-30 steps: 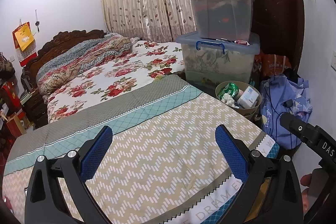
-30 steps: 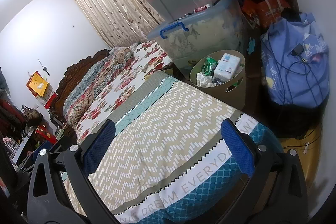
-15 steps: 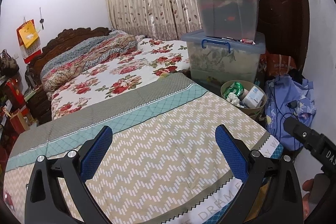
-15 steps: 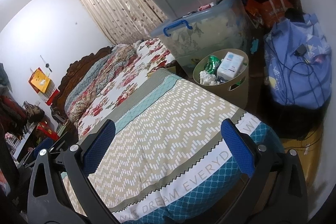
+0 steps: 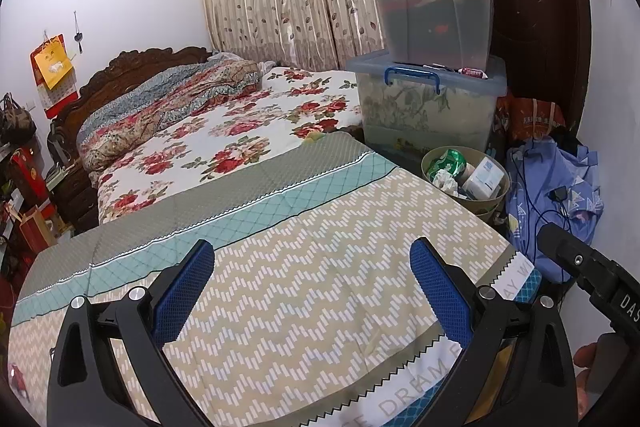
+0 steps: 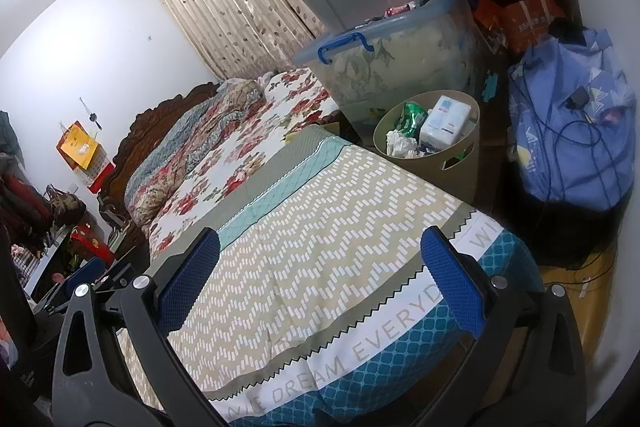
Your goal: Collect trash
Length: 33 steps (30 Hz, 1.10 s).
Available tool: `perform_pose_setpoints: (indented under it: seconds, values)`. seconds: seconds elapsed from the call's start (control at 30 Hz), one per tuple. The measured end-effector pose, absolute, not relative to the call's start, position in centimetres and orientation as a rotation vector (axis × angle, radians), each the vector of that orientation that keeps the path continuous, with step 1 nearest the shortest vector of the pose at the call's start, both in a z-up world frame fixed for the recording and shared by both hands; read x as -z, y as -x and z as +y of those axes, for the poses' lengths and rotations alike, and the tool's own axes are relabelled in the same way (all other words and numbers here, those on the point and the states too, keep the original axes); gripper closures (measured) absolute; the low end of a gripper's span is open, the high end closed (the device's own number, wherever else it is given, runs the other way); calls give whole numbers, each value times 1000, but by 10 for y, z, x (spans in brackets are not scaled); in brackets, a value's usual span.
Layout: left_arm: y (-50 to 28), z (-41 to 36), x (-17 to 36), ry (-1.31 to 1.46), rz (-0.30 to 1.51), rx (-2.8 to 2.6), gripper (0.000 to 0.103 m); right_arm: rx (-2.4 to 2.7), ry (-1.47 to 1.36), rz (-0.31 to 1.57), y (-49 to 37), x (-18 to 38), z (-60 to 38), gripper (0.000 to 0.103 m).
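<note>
A beige trash bin (image 5: 494, 201) (image 6: 460, 157) stands on the floor beside the bed's far right corner. Inside it lie a green wrapper (image 5: 448, 161) (image 6: 412, 117), crumpled white tissue (image 5: 445, 181) (image 6: 400, 145) and a white carton (image 5: 484, 179) (image 6: 446, 121). My left gripper (image 5: 312, 291) hovers open over the zigzag quilt (image 5: 304, 287), nothing between its blue pads. My right gripper (image 6: 320, 287) is open too, over the same quilt (image 6: 320, 227) near its foot edge. The right gripper's body (image 5: 592, 275) and a hand (image 5: 588, 363) show at the left view's right edge.
Stacked clear storage boxes (image 5: 430, 67) (image 6: 380, 27) rise behind the bin. A blue bag with cables (image 5: 552, 199) (image 6: 572, 139) sits to the bin's right by a dark door (image 5: 540, 7). Floral bedding (image 5: 240, 123) and a carved headboard (image 5: 132, 67) lie farther back; cluttered shelves (image 5: 24, 187) are left.
Both views have shifted slightly: the bin and boxes sit a little farther right in the left view and lower in the right view. Both grippers stay open and empty.
</note>
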<state>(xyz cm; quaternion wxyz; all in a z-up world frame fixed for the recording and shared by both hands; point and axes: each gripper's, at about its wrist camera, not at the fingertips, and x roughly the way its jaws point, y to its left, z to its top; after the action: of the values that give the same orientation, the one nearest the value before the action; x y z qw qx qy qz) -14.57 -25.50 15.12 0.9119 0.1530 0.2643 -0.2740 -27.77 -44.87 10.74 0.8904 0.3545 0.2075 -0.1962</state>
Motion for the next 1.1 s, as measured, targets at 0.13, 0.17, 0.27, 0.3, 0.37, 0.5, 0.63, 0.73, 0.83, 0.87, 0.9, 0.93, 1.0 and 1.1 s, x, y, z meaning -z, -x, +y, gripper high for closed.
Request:
perform_pose_setpoints:
  seconds: [0.13, 0.17, 0.27, 0.3, 0.37, 0.5, 0.63, 0.73, 0.83, 0.87, 0.9, 0.93, 1.0, 1.1]
  values:
    - [146, -255, -151, -314, 545, 566, 9, 404, -735, 434, 277, -107, -448, 4]
    - [146, -255, -151, -314, 545, 566, 9, 405, -735, 433, 277, -107, -448, 4]
    - [146, -255, -151, -315, 545, 567, 9, 405, -734, 433, 276, -107, -448, 4]
    - [147, -255, -150, -315, 545, 567, 9, 405, -735, 434, 277, -107, -448, 4]
    - [147, -255, -150, -315, 545, 567, 9, 404, -736, 435, 276, -107, -447, 4]
    - [147, -255, -150, -313, 545, 565, 9, 404, -735, 435, 276, -106, -447, 4]
    - [147, -255, -149, -314, 546, 565, 9, 405, -735, 436, 276, -106, -446, 4]
    - [147, -255, -149, -313, 545, 565, 9, 404, -736, 436, 276, -106, -446, 4]
    - [147, -255, -149, -312, 546, 565, 9, 403, -735, 437, 276, -106, -446, 4]
    - [147, -254, -148, -311, 547, 563, 9, 403, -736, 437, 276, -106, -445, 4]
    - [147, -254, -148, -310, 549, 563, 9, 403, -736, 437, 276, -106, -446, 4]
    - [147, -253, -147, -309, 551, 562, 9, 403, -736, 437, 276, -106, -445, 4]
    - [146, -253, -145, -307, 554, 559, 9, 403, -736, 438, 276, -106, -446, 4]
    - [146, -252, -145, -306, 556, 556, 9, 403, -737, 438, 276, -106, -445, 4]
